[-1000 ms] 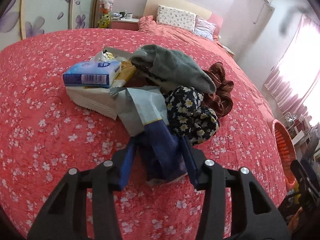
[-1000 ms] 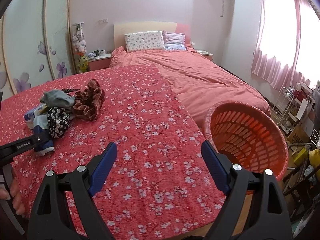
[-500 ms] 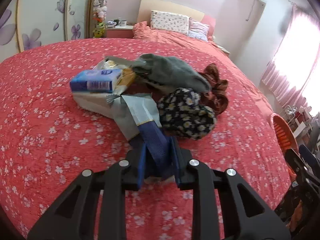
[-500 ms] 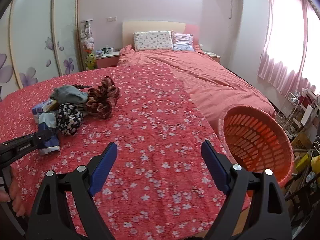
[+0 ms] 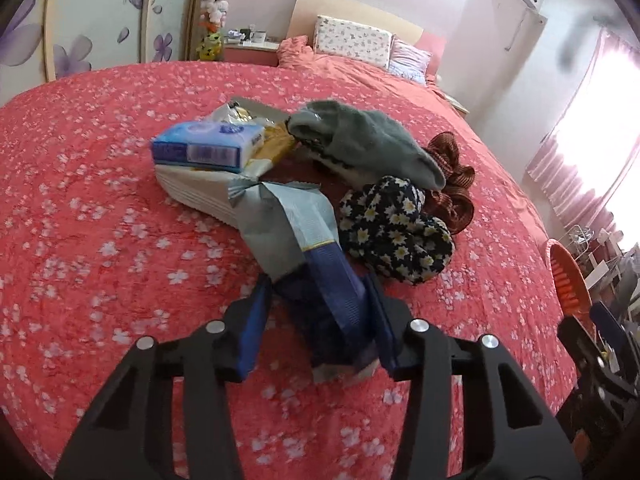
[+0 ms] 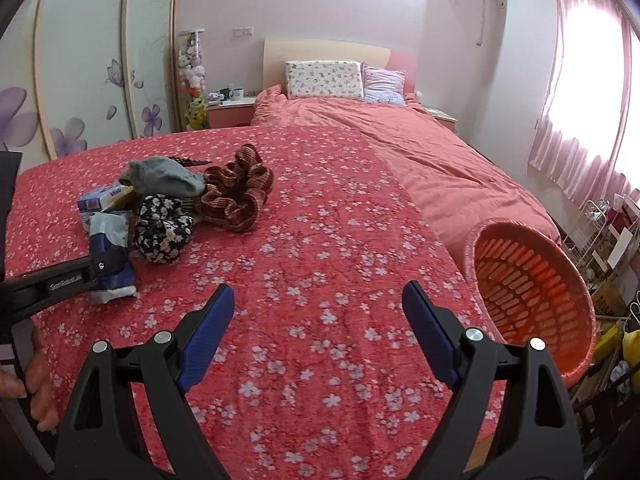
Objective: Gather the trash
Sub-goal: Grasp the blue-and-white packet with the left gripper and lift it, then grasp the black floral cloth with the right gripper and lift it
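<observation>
The left gripper [image 5: 320, 312] is closed partway around the near end of a blue-and-silver wrapper [image 5: 304, 236], whose dark blue part is caught between the two blue pads; contact is seen on the right pad, while a slim gap seems to remain at the left one, so a firm grip cannot be confirmed. The wrapper is laid on the red floral cover [image 5: 100, 220], at the near edge of a small pile. In that pile, a blue tissue pack [image 5: 208, 148] is found far left atop a white folded packet [image 5: 200, 192], a grey sock [image 5: 368, 148] is draped at the far side, a daisy-print scrunchie [image 5: 396, 236] is set just right of the wrapper, and a brown striped scrunchie [image 5: 452, 184] is seen behind it. The right gripper [image 6: 318, 332] is held wide apart above bare cover, well apart from the pile. An orange basket [image 6: 532, 280] is placed at the right, beside the cover's edge.
</observation>
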`<state>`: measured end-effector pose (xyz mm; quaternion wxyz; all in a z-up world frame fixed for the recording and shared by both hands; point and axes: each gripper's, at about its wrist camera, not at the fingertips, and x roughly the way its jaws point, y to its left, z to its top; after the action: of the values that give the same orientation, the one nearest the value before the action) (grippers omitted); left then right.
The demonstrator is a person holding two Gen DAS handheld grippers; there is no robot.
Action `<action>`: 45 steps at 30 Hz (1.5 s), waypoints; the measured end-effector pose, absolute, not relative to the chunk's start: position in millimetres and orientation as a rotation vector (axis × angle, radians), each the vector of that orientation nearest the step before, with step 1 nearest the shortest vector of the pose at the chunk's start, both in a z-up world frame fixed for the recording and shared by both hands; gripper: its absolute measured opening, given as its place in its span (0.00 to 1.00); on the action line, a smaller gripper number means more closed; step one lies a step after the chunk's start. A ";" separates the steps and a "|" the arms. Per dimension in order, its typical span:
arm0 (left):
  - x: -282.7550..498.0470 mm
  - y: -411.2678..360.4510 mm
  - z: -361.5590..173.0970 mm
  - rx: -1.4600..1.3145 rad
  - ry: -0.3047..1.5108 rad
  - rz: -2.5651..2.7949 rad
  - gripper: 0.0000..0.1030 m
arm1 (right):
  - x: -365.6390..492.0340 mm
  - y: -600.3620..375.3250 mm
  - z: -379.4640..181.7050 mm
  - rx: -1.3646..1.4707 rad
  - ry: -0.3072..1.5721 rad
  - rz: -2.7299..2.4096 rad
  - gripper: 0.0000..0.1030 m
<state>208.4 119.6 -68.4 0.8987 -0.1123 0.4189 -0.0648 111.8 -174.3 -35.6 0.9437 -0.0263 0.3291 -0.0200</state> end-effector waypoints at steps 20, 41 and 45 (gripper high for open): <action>178.3 190.7 -13.1 -0.233 0.727 -0.068 0.44 | 184.7 -96.2 -46.6 0.092 0.760 0.201 0.69; 187.9 180.4 -18.7 -0.227 0.743 -0.082 0.45 | 182.3 -96.4 -61.0 0.068 0.813 0.245 0.14; 187.6 170.0 -17.9 -0.218 0.744 -0.095 0.45 | 172.1 -113.7 -57.4 0.100 0.806 0.243 0.13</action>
<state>187.6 170.0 -17.9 0.9247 -0.1060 0.3626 -0.0461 172.1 -113.7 -57.4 0.9114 0.0483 0.3912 0.1181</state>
